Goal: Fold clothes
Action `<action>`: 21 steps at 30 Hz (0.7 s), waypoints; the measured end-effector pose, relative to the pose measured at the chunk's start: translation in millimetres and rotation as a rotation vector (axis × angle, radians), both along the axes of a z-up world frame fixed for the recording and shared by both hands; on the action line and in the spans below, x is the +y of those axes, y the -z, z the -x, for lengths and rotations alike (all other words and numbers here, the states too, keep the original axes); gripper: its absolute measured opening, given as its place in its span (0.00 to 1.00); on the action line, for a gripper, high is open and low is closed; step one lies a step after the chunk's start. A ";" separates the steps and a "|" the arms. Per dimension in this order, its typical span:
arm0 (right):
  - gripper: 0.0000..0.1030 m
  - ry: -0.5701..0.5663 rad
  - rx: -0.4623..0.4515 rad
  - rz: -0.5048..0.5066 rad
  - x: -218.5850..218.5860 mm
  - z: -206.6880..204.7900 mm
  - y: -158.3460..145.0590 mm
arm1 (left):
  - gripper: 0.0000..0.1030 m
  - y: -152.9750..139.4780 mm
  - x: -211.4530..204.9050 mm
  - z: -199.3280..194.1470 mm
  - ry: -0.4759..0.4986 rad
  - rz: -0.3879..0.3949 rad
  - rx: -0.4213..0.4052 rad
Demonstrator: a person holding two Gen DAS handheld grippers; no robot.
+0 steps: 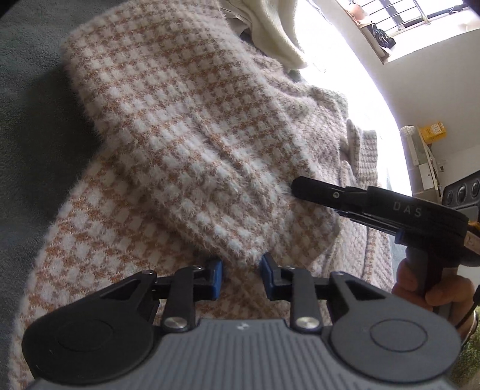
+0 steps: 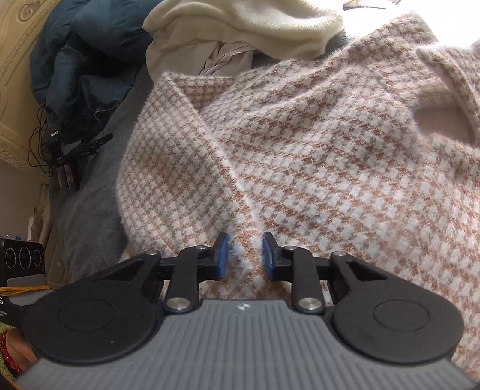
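My left claw [image 1: 241, 277] is pinched on the cuff end of the sleeve laid across the houndstooth sweater [image 1: 186, 126], holding that fold in place. My right claw [image 2: 244, 255] is clamped on a raised ridge of the same knit (likely to lift the next fold). The sweater lies spread on the grey blanket [image 1: 27, 120], beside a cream garment [image 2: 240, 21].

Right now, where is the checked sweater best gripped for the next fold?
Probably by the folded sleeve's free edge, coming in from the grey blanket side. That edge lies raised over the checked sweater, so a pad could slide under it. The right hand-held gripper already has a ridge of fabric between its pads further down.
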State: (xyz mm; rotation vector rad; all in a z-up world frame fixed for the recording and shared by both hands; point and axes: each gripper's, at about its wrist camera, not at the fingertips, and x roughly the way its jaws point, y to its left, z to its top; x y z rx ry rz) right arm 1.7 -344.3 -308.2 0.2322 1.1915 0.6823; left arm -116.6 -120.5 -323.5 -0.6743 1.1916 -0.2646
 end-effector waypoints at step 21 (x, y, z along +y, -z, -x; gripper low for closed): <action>0.13 0.372 0.260 -0.002 -59.8 219.3 -31.4 | 0.19 -38.0 13.0 126.1 0.334 0.034 0.086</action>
